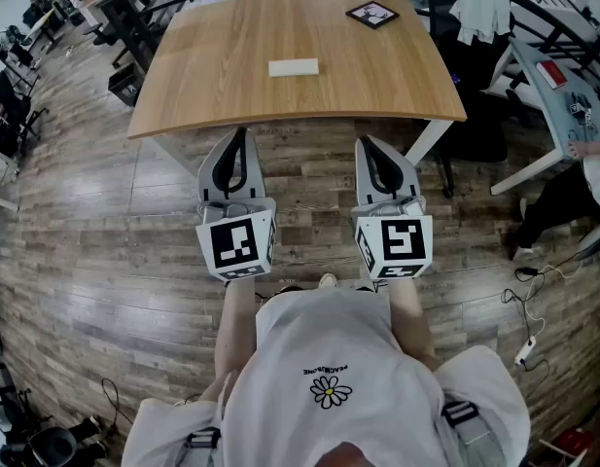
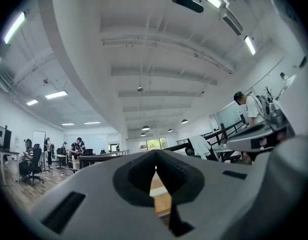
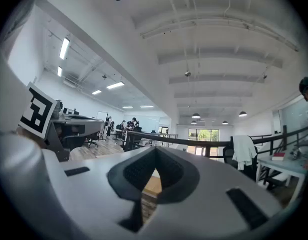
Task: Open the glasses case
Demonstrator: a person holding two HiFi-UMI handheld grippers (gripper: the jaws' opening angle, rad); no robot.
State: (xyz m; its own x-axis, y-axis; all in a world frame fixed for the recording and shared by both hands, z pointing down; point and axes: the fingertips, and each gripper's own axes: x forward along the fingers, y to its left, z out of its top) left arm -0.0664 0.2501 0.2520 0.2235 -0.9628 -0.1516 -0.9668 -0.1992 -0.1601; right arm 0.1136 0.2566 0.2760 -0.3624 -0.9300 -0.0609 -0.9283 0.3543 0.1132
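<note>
Head view. Seen: pale glasses case point(image 1: 294, 67) lying flat near the middle of the wooden counter point(image 1: 202, 86), well apart from a black square marker card point(image 1: 371, 14) at the far right corner. Left tongs point(image 1: 243, 133) and right tongs point(image 1: 362, 142) held side by side over the plank floor point(image 1: 105, 251), tips just short of the counter's near edge, both pointing toward it. Neither touching the case. Jaws of both drawn together to a point.

Left gripper view. Jaws of left tongs point(image 2: 155, 155) pressed together, nothing clamped between. Through the opening behind the tips, only a sliver of counter point(image 2: 161, 201) with a pale strip on it; cannot tell whether that strip is the case.

Right gripper view. Jaws of right tongs point(image 3: 155, 167) likewise closed on nothing. Sliver of wooden counter point(image 3: 153, 186) visible through the opening; case not made out here.
</note>
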